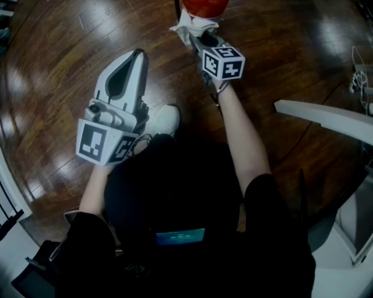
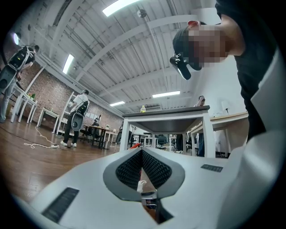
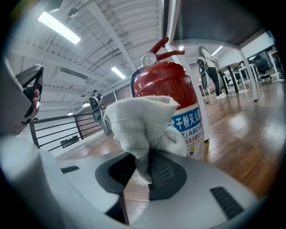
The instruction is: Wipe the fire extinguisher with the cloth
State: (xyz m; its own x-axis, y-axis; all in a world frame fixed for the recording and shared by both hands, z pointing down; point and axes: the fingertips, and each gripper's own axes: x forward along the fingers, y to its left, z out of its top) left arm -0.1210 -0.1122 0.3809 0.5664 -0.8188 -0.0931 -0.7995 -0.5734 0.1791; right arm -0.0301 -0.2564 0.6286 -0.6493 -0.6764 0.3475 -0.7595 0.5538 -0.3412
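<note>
Right gripper [image 1: 197, 36] [image 3: 140, 166] is clamped on the white cloth [image 1: 190, 23] [image 3: 142, 123]: a twisted tail sits pinched between the pads and the rest bunches out in front of the jaws. The red fire extinguisher [image 1: 205, 6] [image 3: 169, 82] stands upright on the wooden floor [image 1: 280, 58], at the top centre edge of the head view and centre frame in the right gripper view. The cloth is right at the cylinder's body, over the left part of the blue-and-white label [image 3: 191, 127]. It looks like contact, but I can't confirm it from either view. Left gripper [image 1: 139, 56] [image 2: 142, 154] is idle: jaws together at the tips with nothing held, left of centre in the head view, well apart from the extinguisher and next to the person's white shoe [image 1: 165, 120]. Its camera only sees a white table [image 2: 166, 112] and the room beyond. Progress, my read: pickup is done, the cloth is at the work surface, and the wipe is at or just into the body pass. There is no visible streak or dirt line, so I can't say how much is already covered. Probably left are the rest of the cylinder, the far side, and the red handle and gauge [image 3: 154, 56] on top.
</note>
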